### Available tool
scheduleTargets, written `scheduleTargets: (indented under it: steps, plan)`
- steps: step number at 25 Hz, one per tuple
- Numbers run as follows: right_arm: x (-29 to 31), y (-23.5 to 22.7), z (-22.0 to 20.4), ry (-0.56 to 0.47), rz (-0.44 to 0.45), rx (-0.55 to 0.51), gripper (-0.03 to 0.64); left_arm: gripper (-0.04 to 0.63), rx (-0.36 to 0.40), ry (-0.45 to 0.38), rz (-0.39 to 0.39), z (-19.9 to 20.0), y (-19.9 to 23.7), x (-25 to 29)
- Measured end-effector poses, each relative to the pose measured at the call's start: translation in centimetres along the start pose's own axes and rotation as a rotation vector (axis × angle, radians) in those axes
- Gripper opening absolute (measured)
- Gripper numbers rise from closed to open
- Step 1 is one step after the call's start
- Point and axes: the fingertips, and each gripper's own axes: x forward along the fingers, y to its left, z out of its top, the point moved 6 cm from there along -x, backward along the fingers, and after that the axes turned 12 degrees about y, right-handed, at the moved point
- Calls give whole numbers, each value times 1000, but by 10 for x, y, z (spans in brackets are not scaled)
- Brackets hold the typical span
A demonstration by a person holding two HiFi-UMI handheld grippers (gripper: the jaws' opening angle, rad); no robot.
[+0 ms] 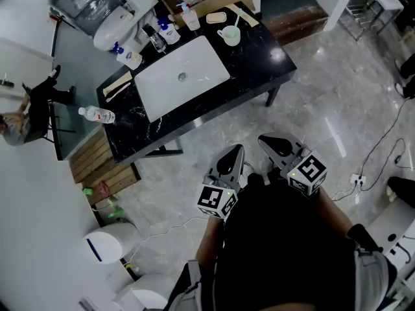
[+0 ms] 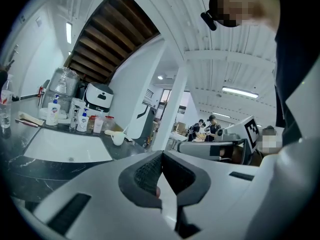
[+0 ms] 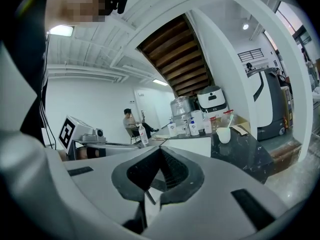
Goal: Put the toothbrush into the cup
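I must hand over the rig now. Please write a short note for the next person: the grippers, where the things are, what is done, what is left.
Left gripper: jaws shut, nothing between them.
Right gripper: jaws shut, also empty.
Both are held close to the person's body, well back from the table.
Cup: stands on the table near a far corner, beside the sink.
Toothbrush: a thin handle, likely this, leans out of the cup.
Done: the toothbrush seems to be in the cup.
Left: probably nothing; confirm from closer.
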Motion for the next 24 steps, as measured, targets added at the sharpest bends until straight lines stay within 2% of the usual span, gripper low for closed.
scheduleTargets:
  steps: [13,24]
  plan:
    - [-51,-10,-3,-51,28,4,15,8,2,-21,27,7,-54,14]
    - [-69,-16,-10,-46,39,-1,15,8,9,-24,48,10,-68,19]
